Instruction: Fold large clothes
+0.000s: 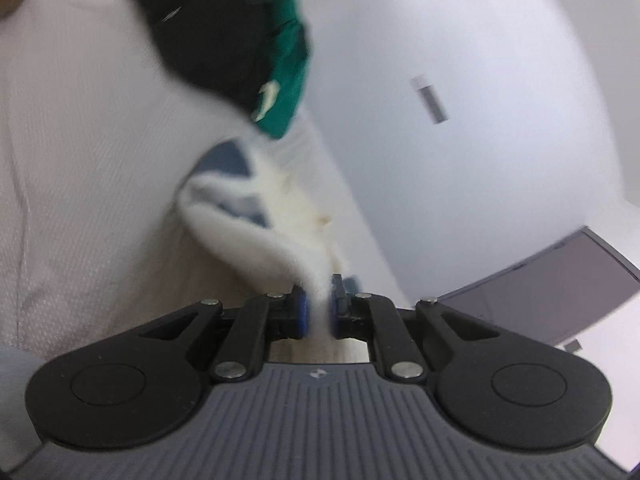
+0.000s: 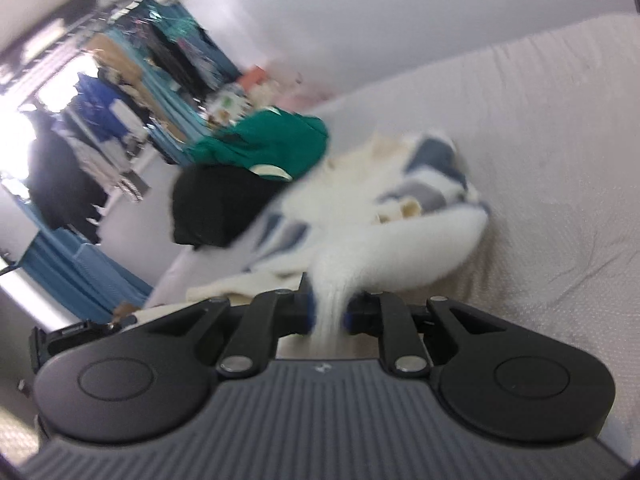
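A fluffy white garment with blue-grey patches point(image 1: 256, 216) lies bunched on a pale bed cover point(image 1: 80, 160). My left gripper point(image 1: 318, 312) is shut on a pinched fold of its white fabric. In the right wrist view the same white garment point(image 2: 380, 216) stretches toward me, and my right gripper point(image 2: 328, 312) is shut on a ribbed white edge of it. Both frames are motion-blurred.
A pile of black and green clothes point(image 1: 240, 40) sits beyond the white garment, also in the right wrist view point(image 2: 248, 168). A white wall point(image 1: 440, 80) borders the bed. A dark screen point(image 1: 560, 280) is at right. A rack of hanging clothes point(image 2: 120, 100) stands far left.
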`<state>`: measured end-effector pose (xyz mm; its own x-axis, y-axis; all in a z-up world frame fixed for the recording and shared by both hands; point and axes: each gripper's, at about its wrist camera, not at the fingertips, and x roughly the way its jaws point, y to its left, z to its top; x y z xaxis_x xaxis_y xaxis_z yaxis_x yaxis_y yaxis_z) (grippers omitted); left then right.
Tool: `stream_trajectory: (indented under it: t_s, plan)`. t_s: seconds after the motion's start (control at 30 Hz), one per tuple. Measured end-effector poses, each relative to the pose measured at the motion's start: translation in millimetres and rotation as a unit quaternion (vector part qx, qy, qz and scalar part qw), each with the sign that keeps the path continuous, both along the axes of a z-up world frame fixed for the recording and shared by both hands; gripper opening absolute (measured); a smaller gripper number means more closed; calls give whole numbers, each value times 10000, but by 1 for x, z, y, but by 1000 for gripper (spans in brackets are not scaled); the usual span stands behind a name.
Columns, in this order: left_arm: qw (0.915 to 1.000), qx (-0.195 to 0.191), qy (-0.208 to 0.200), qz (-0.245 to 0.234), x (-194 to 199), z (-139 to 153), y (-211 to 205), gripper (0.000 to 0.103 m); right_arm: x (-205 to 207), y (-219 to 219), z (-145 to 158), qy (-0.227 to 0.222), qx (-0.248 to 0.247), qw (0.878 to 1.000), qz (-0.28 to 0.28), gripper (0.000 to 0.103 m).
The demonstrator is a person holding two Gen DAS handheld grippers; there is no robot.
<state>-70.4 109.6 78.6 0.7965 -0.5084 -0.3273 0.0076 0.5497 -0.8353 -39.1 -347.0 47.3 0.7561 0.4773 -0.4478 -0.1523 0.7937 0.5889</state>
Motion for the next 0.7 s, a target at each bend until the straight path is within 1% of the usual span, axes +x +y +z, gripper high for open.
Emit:
stream_trajectory:
  t_s: [0.13,0.2,0.27,0.33,0.4,0.47,0.53,0.6,0.63,0.7]
  plan:
    - [9992,67,-386,-129,-40,24,-1,12,-40,-2,19,-290,60,9996,20,16]
    - [9989,20,-437,-147,-51,27,-1,12,-46,1,22,-314,105,9995,-17,16]
    - [9990,-41,-423,-160,-48,26,1,12,-47,0,22,-294,156,9994,-100,17]
    - [9990,74,-418,-148,-34,26,-5,12,-37,5,24,-338,33,9993,-176,17]
    - [9991,187,-382,-60,-9,28,-7,12,-19,9,25,-365,-27,9991,-223,17]
    - [9991,229,-350,-55,27,30,-10,12,12,8,27,-268,130,9990,-335,17]
    - [9988,368,-306,81,69,32,-13,12,39,3,29,-244,216,9984,-457,18]
    - [9978,547,-265,254,110,32,-19,12,73,0,26,-198,353,9975,-587,18]
    - [9974,609,-230,322,131,30,-21,12,96,0,23,-139,439,9965,-694,18]
    - [9968,642,-115,453,167,22,-25,12,133,-5,14,-5,568,9945,-882,18]
